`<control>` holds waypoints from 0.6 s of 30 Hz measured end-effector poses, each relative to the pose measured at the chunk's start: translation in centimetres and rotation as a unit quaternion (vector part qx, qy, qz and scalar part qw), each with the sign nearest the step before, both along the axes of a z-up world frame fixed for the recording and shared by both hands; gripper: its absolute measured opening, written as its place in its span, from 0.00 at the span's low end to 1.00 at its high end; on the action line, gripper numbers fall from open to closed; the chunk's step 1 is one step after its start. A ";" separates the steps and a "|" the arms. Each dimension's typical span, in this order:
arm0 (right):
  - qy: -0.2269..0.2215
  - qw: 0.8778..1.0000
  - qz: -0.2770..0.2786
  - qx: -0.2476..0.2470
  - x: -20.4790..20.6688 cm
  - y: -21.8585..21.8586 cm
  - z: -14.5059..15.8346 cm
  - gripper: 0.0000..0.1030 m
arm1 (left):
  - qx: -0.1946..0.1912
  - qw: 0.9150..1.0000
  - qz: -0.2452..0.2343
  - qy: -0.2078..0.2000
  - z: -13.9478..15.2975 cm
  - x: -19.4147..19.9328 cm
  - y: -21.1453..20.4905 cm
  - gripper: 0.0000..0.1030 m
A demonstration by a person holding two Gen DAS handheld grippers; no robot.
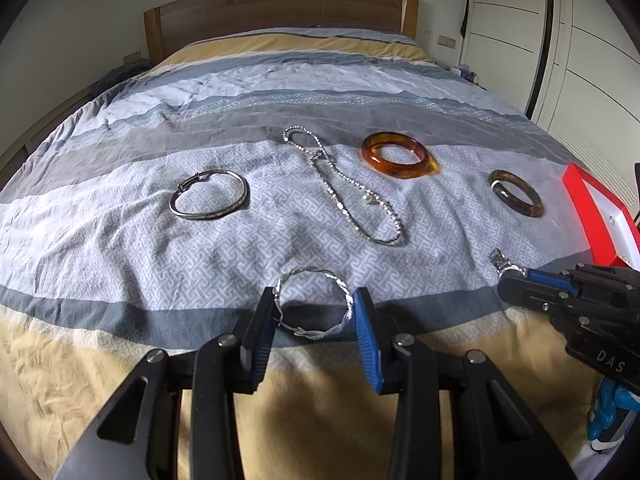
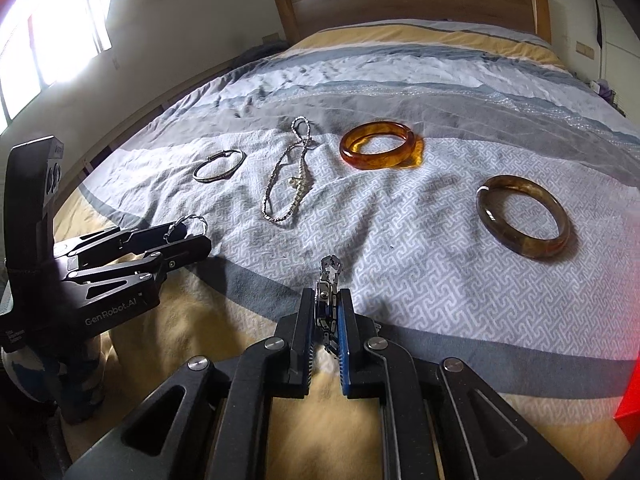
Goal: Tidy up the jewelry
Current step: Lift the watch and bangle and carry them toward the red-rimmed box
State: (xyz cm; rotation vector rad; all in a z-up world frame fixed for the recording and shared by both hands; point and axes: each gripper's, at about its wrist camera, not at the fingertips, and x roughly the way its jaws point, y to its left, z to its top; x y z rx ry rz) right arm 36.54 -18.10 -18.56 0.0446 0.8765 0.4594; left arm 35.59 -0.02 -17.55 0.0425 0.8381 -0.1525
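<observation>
My left gripper (image 1: 316,300) is shut on a twisted silver bangle (image 1: 314,304), held across its width just above the bedspread; it also shows in the right wrist view (image 2: 188,226). My right gripper (image 2: 326,300) is shut on a silver ring with a stone (image 2: 329,276), which sticks out past the fingertips; the ring also shows in the left wrist view (image 1: 505,263). On the bed lie a plain silver bangle (image 1: 210,196), a silver chain necklace (image 1: 340,188), an amber bangle (image 1: 398,156) and a dark brown bangle (image 1: 516,192).
A red jewelry box with white lining (image 1: 596,216) stands open at the right edge of the bed. The wooden headboard (image 1: 280,12) is at the far end, white wardrobe doors (image 1: 560,40) to the right, a bright window (image 2: 52,20) to the left.
</observation>
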 end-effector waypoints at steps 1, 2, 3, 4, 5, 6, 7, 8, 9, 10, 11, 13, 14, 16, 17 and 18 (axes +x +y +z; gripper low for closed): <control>0.000 1.000 -0.003 0.001 -0.4 -0.3 0.3 0.10 | -0.001 1.000 -0.001 -0.001 0.3 -0.4 -0.2 0.34; 0.000 1.000 -0.006 0.001 -0.7 -0.5 0.6 0.10 | -0.002 1.000 -0.003 -0.002 0.7 -0.7 -0.3 0.34; -0.001 1.000 -0.010 0.003 -1.1 -0.7 1.0 0.10 | -0.003 1.000 -0.005 -0.004 1.1 -1.1 -0.5 0.34; -0.001 1.000 -0.013 0.004 -1.6 -1.0 1.4 0.10 | -0.004 1.000 -0.006 -0.006 1.6 -1.6 -0.7 0.34; -0.002 1.000 -0.017 0.005 -2.1 -1.2 1.8 0.10 | -0.005 1.000 -0.007 -0.007 2.0 -2.0 -0.8 0.34; -0.003 1.000 -0.020 0.006 -2.6 -1.4 2.3 0.10 | -0.006 1.000 -0.009 -0.010 2.5 -2.4 -1.0 0.34; -0.005 1.000 -0.023 0.006 -3.2 -1.6 2.9 0.10 | -0.007 1.000 -0.011 -0.012 3.0 -2.9 -1.2 0.34; -0.007 1.000 -0.025 0.005 -3.8 -1.8 3.4 0.10 | -0.008 1.000 -0.014 -0.015 3.6 -3.4 -1.4 0.34; -0.009 1.000 -0.028 0.005 -4.5 -2.0 3.9 0.10 | -0.012 1.000 -0.017 -0.018 4.2 -4.0 -1.5 0.34; -0.011 0.999 -0.032 0.004 -5.1 -2.3 4.4 0.10 | -0.015 0.999 -0.021 -0.020 4.8 -4.5 -1.6 0.34; -0.012 0.999 -0.036 0.004 -5.8 -2.6 5.0 0.10 | -0.017 0.999 -0.024 -0.023 5.4 -5.0 -1.8 0.34; -0.016 0.999 -0.046 0.005 -7.0 -3.4 6.0 0.10 | -0.017 0.999 -0.031 -0.030 6.5 -6.1 -2.2 0.34; -0.019 0.998 -0.052 0.005 -7.7 -3.8 6.5 0.10 | -0.019 0.999 -0.034 -0.031 7.0 -6.6 -2.4 0.34; -0.026 0.998 -0.063 0.003 -9.1 -4.8 7.6 0.10 | -0.022 0.998 -0.042 -0.034 8.0 -7.6 -3.0 0.34; -0.029 0.997 -0.069 0.003 -9.8 -5.3 8.1 0.10 | -0.023 0.998 -0.047 -0.036 8.4 -8.1 -3.3 0.34; -0.032 0.997 -0.074 0.002 -10.4 -5.9 8.6 0.10 | -0.027 0.998 -0.051 -0.036 8.8 -8.5 -3.6 0.34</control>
